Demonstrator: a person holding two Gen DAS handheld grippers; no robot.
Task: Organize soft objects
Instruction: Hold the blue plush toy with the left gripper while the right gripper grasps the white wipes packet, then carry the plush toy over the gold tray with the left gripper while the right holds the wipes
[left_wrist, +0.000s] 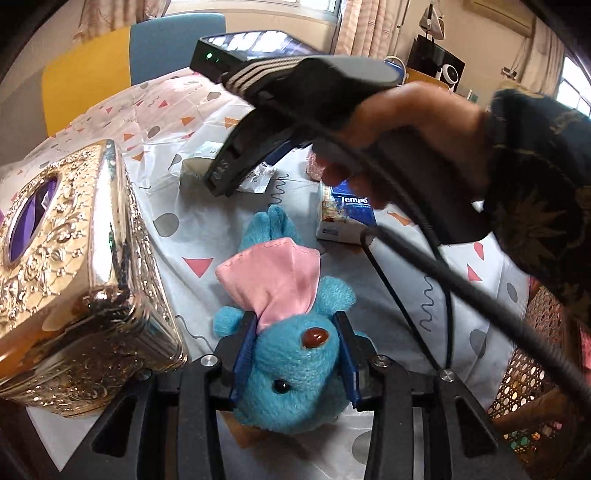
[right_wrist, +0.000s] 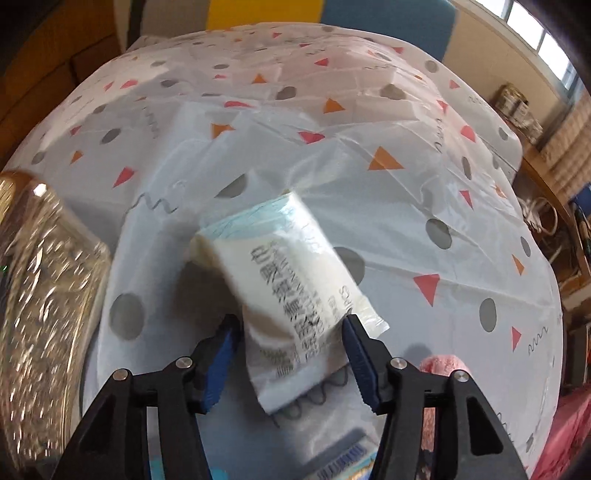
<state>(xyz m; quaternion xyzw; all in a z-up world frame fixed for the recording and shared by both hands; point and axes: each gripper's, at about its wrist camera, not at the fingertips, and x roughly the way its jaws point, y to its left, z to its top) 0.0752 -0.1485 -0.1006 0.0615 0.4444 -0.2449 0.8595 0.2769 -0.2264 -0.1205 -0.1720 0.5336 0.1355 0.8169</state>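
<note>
Blue pads of the left gripper (left_wrist: 295, 354) press on both sides of the head of a blue plush toy (left_wrist: 291, 354), so it is grasping the toy. The toy lies on the patterned tablecloth (left_wrist: 173, 258), with a pink cloth (left_wrist: 273, 280) on its body. An ornate golden box (left_wrist: 74, 280) stands just beside it on the left. The right gripper (right_wrist: 291, 350) has its jaws apart around a white tissue pack (right_wrist: 291, 280) on the cloth; the pads seem not to press it. A blue tissue pack (left_wrist: 347, 218) lies near the toy.
</note>
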